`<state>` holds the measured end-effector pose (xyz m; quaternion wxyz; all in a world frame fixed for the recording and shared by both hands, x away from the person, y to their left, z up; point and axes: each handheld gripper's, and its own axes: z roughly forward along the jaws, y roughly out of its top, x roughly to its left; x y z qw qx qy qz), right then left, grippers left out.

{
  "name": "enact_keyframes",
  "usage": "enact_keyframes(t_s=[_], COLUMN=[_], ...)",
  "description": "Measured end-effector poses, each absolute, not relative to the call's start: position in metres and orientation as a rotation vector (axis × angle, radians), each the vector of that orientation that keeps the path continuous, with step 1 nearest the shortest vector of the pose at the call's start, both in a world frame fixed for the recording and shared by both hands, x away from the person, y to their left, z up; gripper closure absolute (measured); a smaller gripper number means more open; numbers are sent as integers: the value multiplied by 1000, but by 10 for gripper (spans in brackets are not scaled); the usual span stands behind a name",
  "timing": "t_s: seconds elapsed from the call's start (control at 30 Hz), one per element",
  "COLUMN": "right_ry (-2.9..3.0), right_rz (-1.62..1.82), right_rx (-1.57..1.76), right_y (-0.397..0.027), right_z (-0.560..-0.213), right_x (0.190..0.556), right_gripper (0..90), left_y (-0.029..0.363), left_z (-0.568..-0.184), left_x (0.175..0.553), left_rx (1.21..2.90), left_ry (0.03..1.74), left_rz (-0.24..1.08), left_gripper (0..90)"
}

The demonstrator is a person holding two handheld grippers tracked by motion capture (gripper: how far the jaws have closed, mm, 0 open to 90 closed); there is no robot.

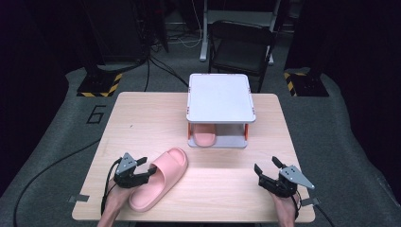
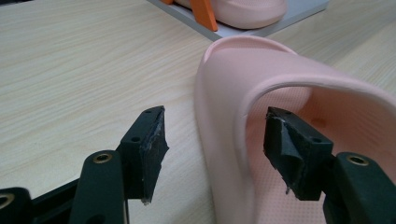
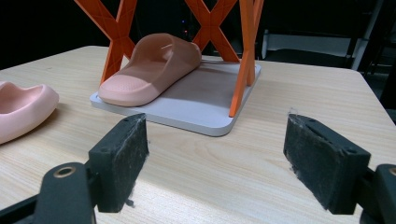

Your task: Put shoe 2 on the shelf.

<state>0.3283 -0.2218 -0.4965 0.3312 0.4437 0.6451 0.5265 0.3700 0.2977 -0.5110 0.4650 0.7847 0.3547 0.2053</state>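
Observation:
A pink slipper (image 1: 161,182) lies on the wooden table (image 1: 142,123) at the front left. My left gripper (image 1: 147,167) is open at its left side. In the left gripper view the gripper (image 2: 215,149) straddles the slipper's side wall (image 2: 224,140), one jaw outside and one inside under the strap, and neither pad presses on it. A second pink slipper (image 1: 205,137) (image 3: 154,65) rests on the lower shelf of a small rack (image 1: 220,97) with orange legs. My right gripper (image 1: 267,165) (image 3: 215,158) is open and holds nothing at the front right, facing the rack.
The rack's white top (image 1: 220,97) covers most of the shelved slipper. Its grey base plate (image 3: 205,109) sits flat on the table with orange cross braces (image 3: 116,32) at the sides. A black chair (image 1: 241,45) stands beyond the table's far edge.

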Motion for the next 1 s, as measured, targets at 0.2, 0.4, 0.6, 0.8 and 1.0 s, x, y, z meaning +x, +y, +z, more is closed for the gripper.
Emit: enact_keyframes(t_s=[0.2, 0.4, 0.6, 0.8, 1.0], right_ry=[1693, 1694, 1693, 1688, 1678], right_rz=[1380, 1376, 1372, 1378, 1380], right_rx=[1156, 1161, 1159, 1161, 1157], right_y=[-221, -223, -222, -223, -224], right_z=[-497, -497, -497, -497, -495], right_x=[328, 328, 328, 328, 327], right_gripper=[215, 215, 216, 216, 216], left_y=[302, 291, 276, 253, 203], left_z=[-511, -510, -508, -502, -488], left_x=[381, 386, 381, 375, 376], left_rx=[1943, 1990, 1999, 1975, 1933], left_ry=[775, 731, 727, 719, 696], left_rz=[440, 435, 504, 501, 481], left_gripper=[481, 685, 808, 808, 806])
